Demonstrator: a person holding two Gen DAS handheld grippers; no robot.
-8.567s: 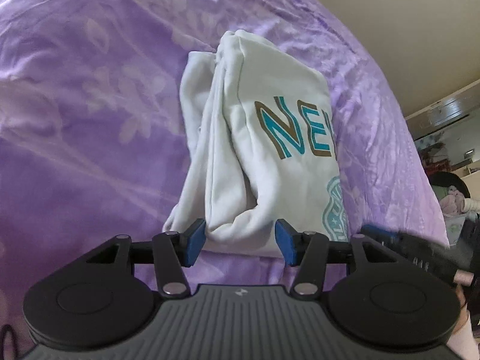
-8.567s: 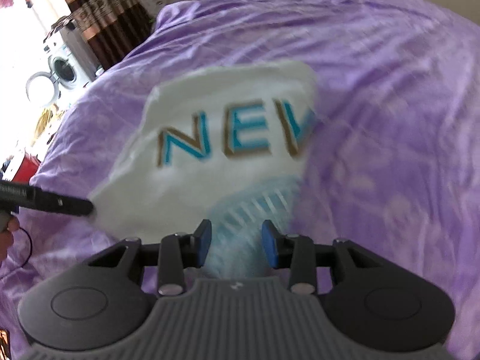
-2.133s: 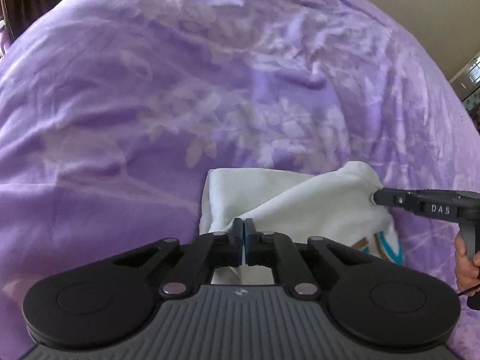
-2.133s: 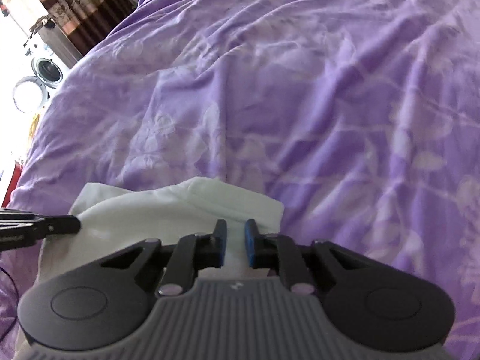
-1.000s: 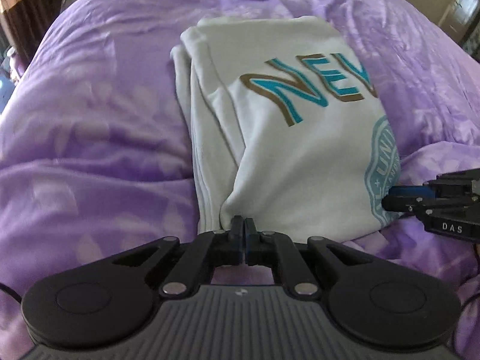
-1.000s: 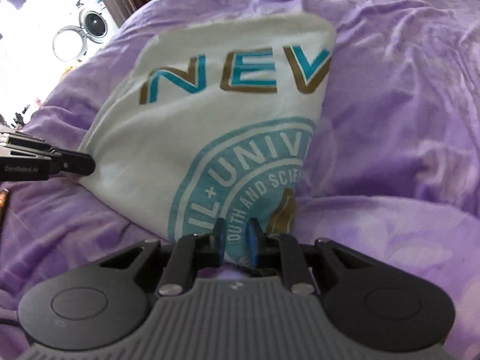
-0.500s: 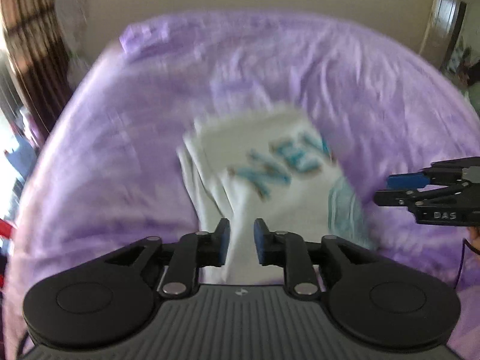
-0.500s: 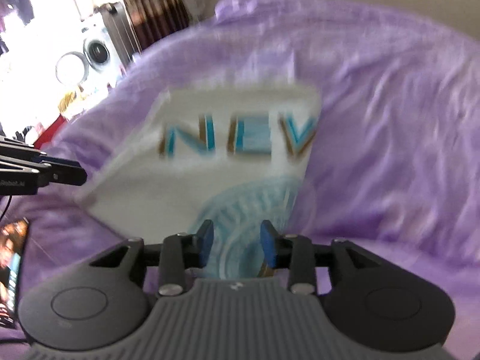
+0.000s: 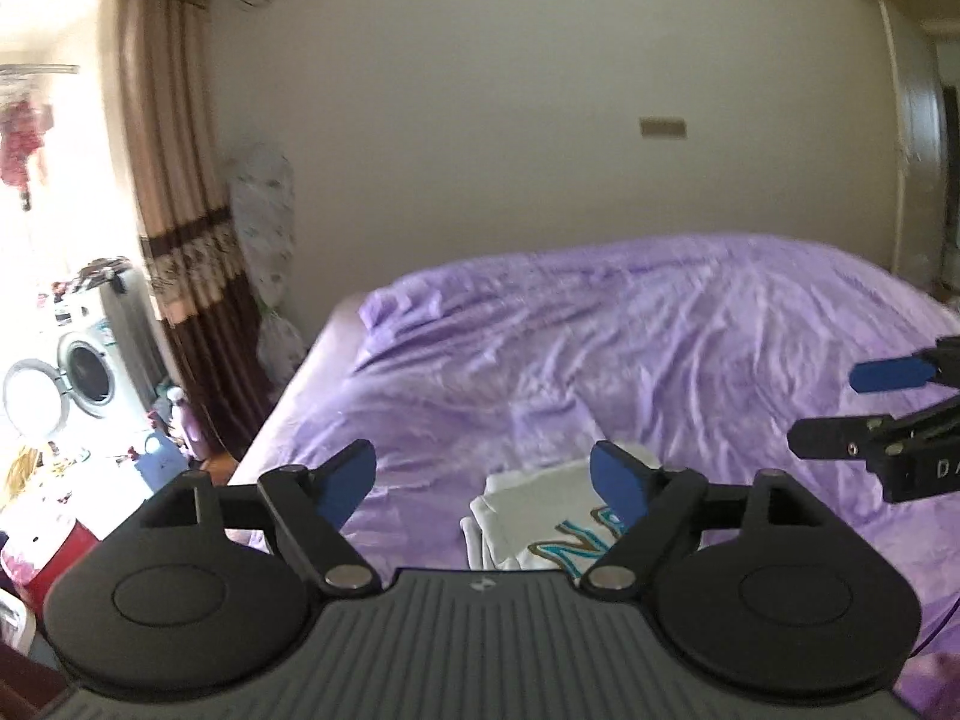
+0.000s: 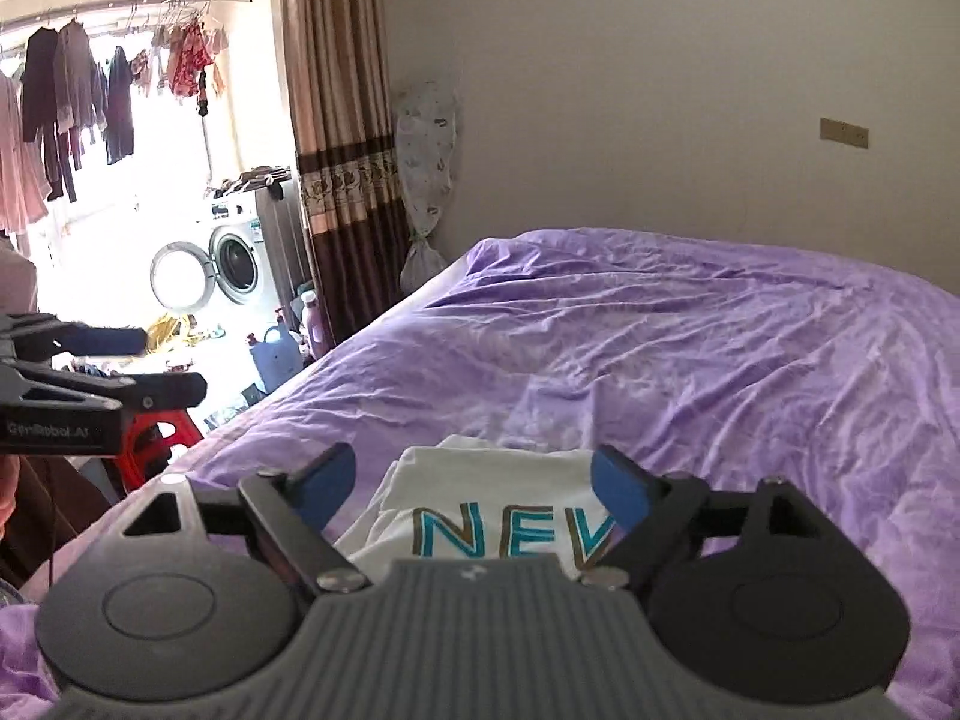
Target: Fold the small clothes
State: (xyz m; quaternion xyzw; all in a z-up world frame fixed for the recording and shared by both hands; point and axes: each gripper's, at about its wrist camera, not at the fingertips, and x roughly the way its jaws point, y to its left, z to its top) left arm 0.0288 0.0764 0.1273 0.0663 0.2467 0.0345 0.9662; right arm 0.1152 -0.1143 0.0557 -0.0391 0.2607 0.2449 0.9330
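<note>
A folded white shirt (image 9: 540,516) (image 10: 498,510) with teal and brown letters lies on the purple bedspread (image 9: 690,348) (image 10: 720,360), low in both wrist views. My left gripper (image 9: 483,483) hangs well above the shirt, its jaws opening wide with nothing between the blue pads. My right gripper (image 10: 474,489) is likewise raised over the shirt, jaws opening, nothing held. The right gripper shows at the right edge of the left wrist view (image 9: 888,414). The left gripper shows at the left edge of the right wrist view (image 10: 102,372).
The bed's left edge drops to a floor with a washing machine (image 10: 231,264), bottles (image 10: 273,354) and a red stool (image 10: 156,438). A striped curtain (image 10: 336,138) and a covered fan (image 10: 426,168) stand by the beige wall. Clothes (image 10: 90,96) hang on a line outside.
Both grippers let go of the shirt, opened wide and rose, tilting up so the wall and room now fill the views. The shirt stays folded on the bed.
</note>
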